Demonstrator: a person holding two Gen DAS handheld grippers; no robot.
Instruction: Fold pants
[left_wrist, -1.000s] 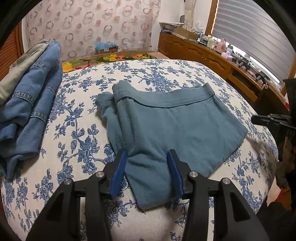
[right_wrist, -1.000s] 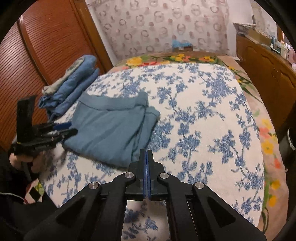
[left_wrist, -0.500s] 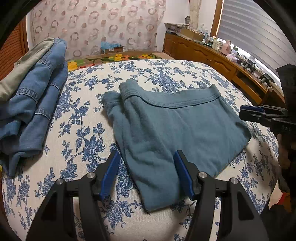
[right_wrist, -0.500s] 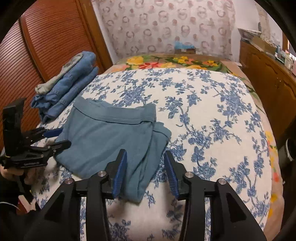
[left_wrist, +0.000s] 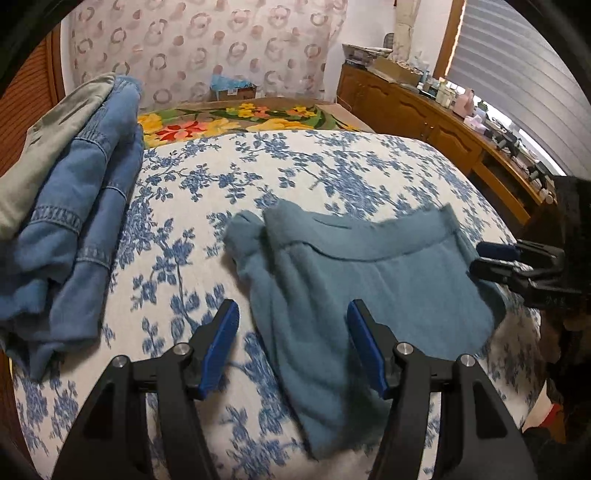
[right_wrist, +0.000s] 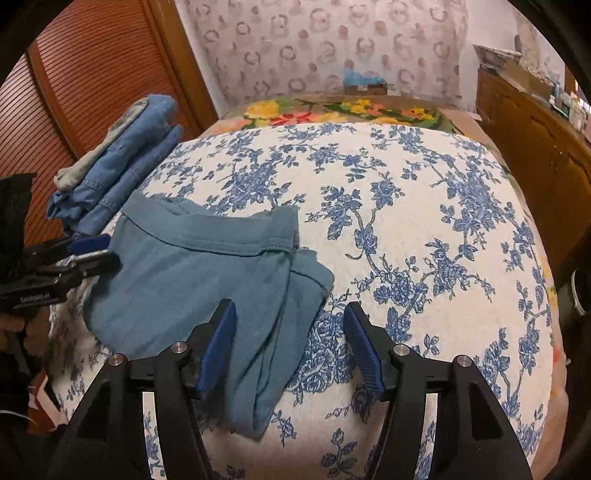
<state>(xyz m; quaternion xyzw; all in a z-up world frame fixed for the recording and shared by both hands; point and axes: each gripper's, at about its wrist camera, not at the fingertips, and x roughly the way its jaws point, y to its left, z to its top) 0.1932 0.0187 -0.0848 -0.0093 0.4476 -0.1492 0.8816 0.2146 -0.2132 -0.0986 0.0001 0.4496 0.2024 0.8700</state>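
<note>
Folded teal pants (left_wrist: 354, 288) lie flat on the blue-flowered bedspread (left_wrist: 295, 177), waistband toward the far side. My left gripper (left_wrist: 293, 343) is open and empty, its jaws spanning the pants' near left edge just above the cloth. My right gripper (right_wrist: 290, 345) is open and empty over the pants' (right_wrist: 207, 280) near right corner. Each gripper shows in the other's view: the right one (left_wrist: 517, 266) at the pants' right edge, the left one (right_wrist: 66, 262) at their left edge.
A stack of folded jeans and a grey garment (left_wrist: 66, 206) lies on the bed's left side, also in the right wrist view (right_wrist: 118, 158). A wooden cabinet (left_wrist: 436, 122) with clutter runs along the right. A wooden louvred door (right_wrist: 81, 81) stands left. A flowered blanket (left_wrist: 236, 122) lies at the bed's far end.
My right gripper has opened from shut and moved in over the pants' right corner. My left gripper has opened wider and shifted slightly left along the pants' edge.
</note>
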